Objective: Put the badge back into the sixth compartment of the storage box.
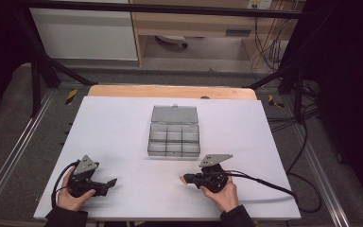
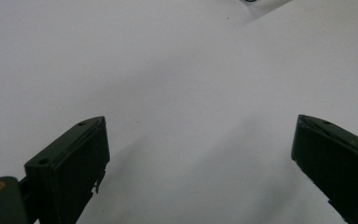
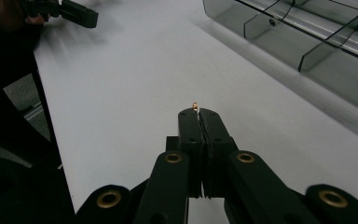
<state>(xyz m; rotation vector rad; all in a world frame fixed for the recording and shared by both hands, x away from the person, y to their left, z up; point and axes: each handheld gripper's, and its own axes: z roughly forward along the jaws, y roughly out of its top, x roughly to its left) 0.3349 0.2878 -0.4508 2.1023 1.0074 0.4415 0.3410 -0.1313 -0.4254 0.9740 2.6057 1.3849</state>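
On the left, the left claw (image 1: 109, 182) rests low on the white worktop (image 1: 123, 127), its jaws spread wide with nothing between them. Further right, the right claw (image 3: 196, 111) is clenched on a tiny copper-coloured ring-like part (image 3: 195, 105) that peeks out just past the pinched tips, held just above the worktop near the person's edge. Beyond it sits the clear compartment box (image 1: 174, 141), lid open. The part looks very light, stiff and smooth, so I judge it apt to slip or flick away; a hold at the very tips, square across its body, seems best. What exactly it is stays too small to tell.
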